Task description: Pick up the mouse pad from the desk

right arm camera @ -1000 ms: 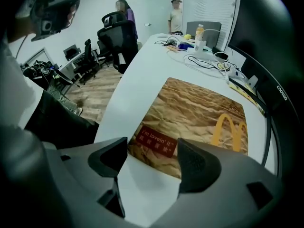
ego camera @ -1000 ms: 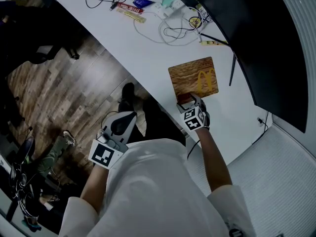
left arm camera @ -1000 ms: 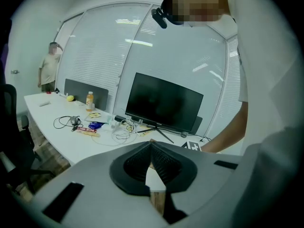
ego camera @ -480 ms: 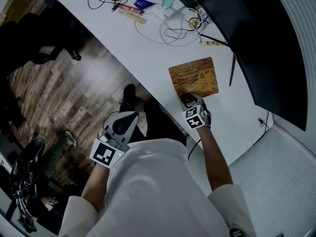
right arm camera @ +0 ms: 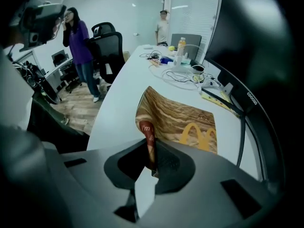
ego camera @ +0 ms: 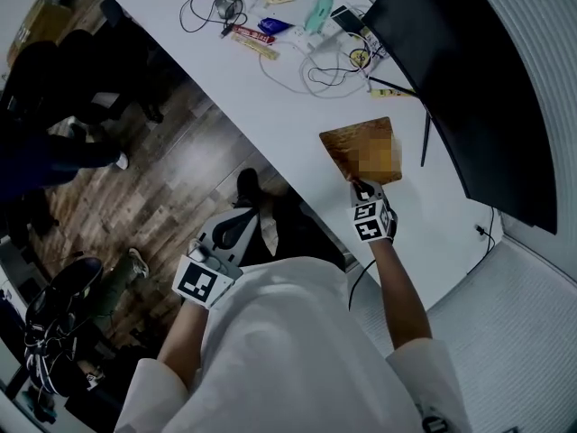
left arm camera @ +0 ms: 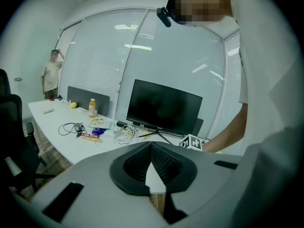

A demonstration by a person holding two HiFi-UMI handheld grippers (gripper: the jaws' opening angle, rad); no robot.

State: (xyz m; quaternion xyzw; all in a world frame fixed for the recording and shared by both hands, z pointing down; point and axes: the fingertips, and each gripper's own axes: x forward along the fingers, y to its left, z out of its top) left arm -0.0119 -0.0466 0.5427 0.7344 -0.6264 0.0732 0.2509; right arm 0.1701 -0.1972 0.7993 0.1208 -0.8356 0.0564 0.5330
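**Pinching the mouse pad [ego camera: 347, 147] by its near edge**

The only container showing is a small bottle [left arm camera: 92, 107] standing at the far end of the white desk [ego camera: 270, 106]. It is looking orange through its side, and what it is holding cannot be told beyond that colour.

The mouse pad is lying on the desk just in front of the dark monitor [ego camera: 460, 70], beside the monitor's thin stand leg. It is showing a brown wood-grain print with yellow arches, and a red patch with white lettering at its near corner. That near edge is curling up off the desk while the far part is resting flat.

The right gripper [ego camera: 359, 186] is pointing steeply down at the pad. In the right gripper view its jaws are closing, with the pad's raised red corner standing between them and the pads pressing on it.

The left gripper [ego camera: 236, 226] is hanging off the desk's edge above the wooden floor [ego camera: 135, 179], its jaws meeting tip to tip with nothing between them.

A tangle of cables [ego camera: 306, 72] and small packets is lying farther along the desk, well apart from the pad.
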